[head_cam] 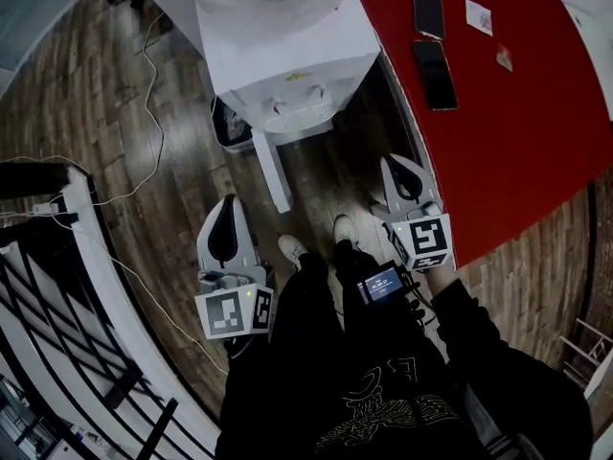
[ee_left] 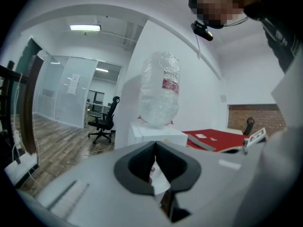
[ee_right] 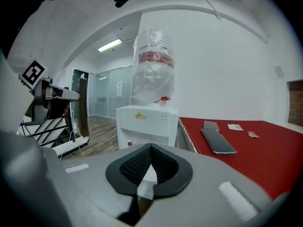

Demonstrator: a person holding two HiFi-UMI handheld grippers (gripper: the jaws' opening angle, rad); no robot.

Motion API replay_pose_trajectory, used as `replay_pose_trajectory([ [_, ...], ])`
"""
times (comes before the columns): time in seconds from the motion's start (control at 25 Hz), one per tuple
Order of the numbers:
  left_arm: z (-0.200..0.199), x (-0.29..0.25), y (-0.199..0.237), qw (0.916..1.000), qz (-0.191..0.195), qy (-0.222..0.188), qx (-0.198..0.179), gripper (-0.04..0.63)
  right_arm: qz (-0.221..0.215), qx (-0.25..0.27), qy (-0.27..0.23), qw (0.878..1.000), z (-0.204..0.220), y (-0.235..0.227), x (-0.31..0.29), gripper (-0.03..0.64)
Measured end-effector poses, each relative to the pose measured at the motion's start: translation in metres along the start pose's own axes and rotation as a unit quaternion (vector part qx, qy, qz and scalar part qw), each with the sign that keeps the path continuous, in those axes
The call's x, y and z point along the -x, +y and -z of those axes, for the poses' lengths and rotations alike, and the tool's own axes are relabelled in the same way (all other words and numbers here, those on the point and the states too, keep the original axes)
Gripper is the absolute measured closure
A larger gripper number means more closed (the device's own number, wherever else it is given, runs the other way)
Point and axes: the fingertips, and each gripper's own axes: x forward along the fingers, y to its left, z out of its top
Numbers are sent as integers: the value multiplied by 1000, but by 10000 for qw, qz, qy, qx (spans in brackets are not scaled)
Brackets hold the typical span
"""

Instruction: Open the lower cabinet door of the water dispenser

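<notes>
Red counter (head_cam: 522,132) at right of head view. Water dispenser (head_cam: 287,60) stands just beside its left edge. Lower cabinet door (head_cam: 274,172) juts out toward the person's shoes. Left gripper (head_cam: 228,209) and right gripper (head_cam: 395,166) flank the door, clear of it. Both sets of fingers closed, empty. Two phones (head_cam: 436,75) on the counter.

The person wears a black top (head_cam: 383,401) with pale gold print, black sleeves and white shoes (head_cam: 292,249). The left gripper (head_cam: 228,205) and right gripper (head_cam: 391,165) are pale grey shells with black pads, each bearing a cube (head_cam: 233,311) of black-and-white square markers.
</notes>
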Motion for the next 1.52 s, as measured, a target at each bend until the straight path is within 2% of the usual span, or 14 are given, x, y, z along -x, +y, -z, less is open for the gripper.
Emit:
replay_pose_trajectory([
  [0.24, -58, 15, 7, 9988, -337, -314, -178, 589, 147, -2, -307, 9994, -54, -9, 30, 618],
  [0.36, -79, 25, 6, 9984, -431, -304, -221, 589, 125, -24, -543, 9984, -91, -13, 47, 618],
  [0.44, -89, 25, 5, 9981, -488, -313, -223, 589, 21, -32, -797, 9968, -117, -18, 49, 618],
  [0.56, -106, 22, 6, 9972, -476, -557, -156, 589, -114, -3, -1291, 9916, -154, -25, 42, 618],
  [0.76, -134, 63, -18, 9964, -336, -773, -98, 589, -628, -570, -1849, 9791, -201, -13, 96, 618],
  [0.88, -149, 74, -17, 9951, -457, -880, -6, 589, -641, -500, -1996, 9765, -227, -3, 111, 618],
  [1.04, -160, 77, -21, 9945, -461, -943, -43, 589, -563, -310, -2119, 9752, -249, 9, 119, 618],
  [1.2, -168, 72, -30, 9942, -369, -1006, -71, 589, -674, -575, -2264, 9700, -262, 11, 119, 617],
  [1.52, -183, 66, -35, 9937, -246, -1088, -142, 589, -786, -598, -2349, 9670, -274, 27, 117, 618],
])
